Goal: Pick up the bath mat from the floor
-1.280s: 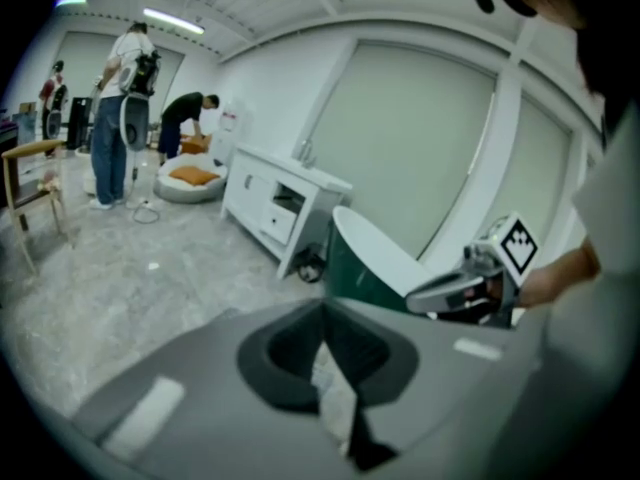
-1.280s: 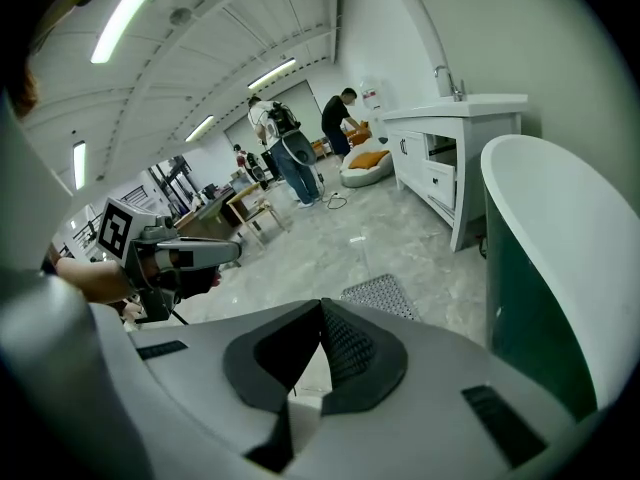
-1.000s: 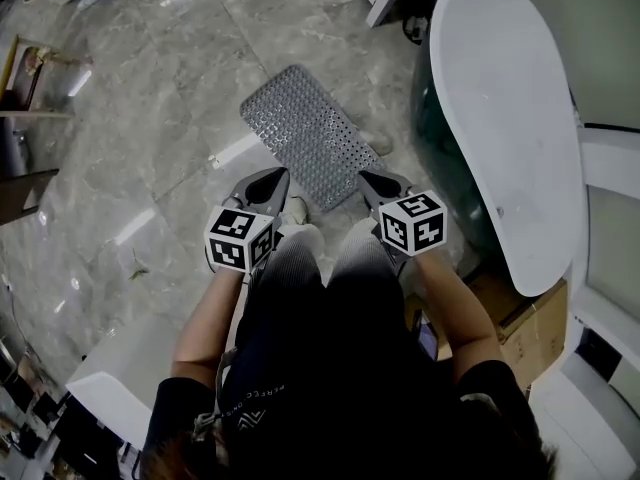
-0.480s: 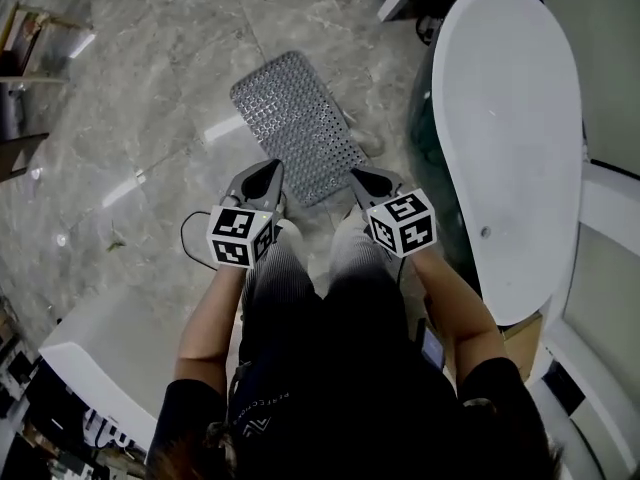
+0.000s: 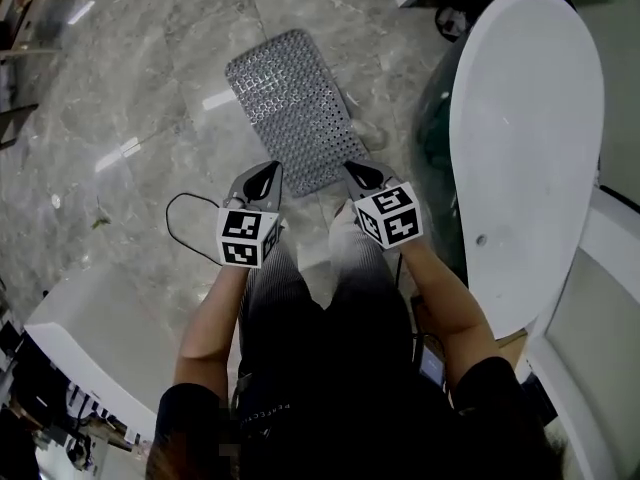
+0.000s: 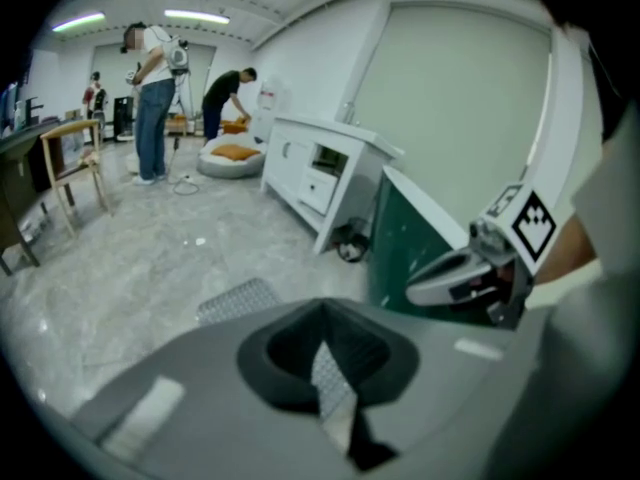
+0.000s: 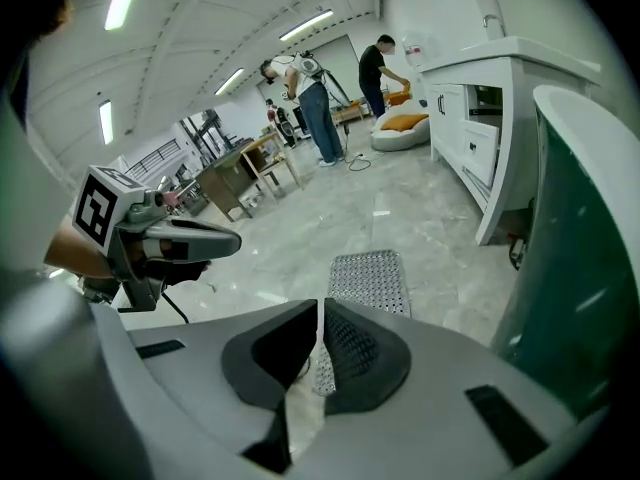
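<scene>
**Both grippers held over the near end of the bath mat, mat on the floor**

The bath mat, grey and studded, lay flat on the marble floor, its long side running away from the person and its right edge near the white bathtub. Nothing was touching it.

The left gripper hovered above the mat's near-left corner. In the left gripper view its jaws were together at the tips with nothing gripped; only floor and mat showed through the wedge behind them.

The right gripper hovered above the mat's near-right corner, between the mat and the tub. In the right gripper view its jaws were just opening, a thin slit between the pads and nothing in it, the mat visible beyond on the floor.

The two grippers sat side by side, apart, both pointing forward over the mat's near edge. A thin black cable looped on the floor left of the left gripper. A white cabinet stood past the far end of the tub. Two people stood far back in the room.
</scene>
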Motion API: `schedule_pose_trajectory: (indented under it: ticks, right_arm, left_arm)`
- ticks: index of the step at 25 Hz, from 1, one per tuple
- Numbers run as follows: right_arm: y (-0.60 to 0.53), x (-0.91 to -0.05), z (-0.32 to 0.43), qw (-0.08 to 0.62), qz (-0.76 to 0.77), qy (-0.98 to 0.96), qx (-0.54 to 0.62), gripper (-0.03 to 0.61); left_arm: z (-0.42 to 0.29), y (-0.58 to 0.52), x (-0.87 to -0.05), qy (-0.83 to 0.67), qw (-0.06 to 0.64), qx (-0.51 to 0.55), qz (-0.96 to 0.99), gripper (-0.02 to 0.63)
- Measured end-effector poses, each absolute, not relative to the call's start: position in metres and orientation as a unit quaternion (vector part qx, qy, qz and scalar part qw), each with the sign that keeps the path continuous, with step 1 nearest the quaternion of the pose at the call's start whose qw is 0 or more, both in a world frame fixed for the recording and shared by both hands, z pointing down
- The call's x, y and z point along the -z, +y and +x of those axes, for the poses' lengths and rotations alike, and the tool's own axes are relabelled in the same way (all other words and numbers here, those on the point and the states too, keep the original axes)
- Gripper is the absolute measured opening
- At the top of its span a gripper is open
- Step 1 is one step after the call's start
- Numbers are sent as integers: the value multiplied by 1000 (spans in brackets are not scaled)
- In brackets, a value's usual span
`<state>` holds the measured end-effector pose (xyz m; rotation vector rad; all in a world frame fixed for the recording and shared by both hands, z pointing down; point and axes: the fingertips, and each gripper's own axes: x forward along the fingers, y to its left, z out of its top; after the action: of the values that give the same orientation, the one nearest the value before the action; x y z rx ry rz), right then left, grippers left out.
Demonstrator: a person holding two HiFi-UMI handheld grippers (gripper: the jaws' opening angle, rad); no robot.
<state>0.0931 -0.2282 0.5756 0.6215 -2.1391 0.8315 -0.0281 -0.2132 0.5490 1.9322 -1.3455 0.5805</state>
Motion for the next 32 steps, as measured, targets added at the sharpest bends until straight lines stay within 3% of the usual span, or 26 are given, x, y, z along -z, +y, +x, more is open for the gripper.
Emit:
schedule_pose_trajectory:
  ticks: [20,32]
  right_arm:
    - [-265,-755,89,421,246,-813,-318,111]
    - [-288,-860,101,436,272,-801,-307,133]
  left_arm:
    - [-33,-212,-705,-518,390,-285,706,5]
    - [-41,-215,-800,-541,406,-285,680,5]
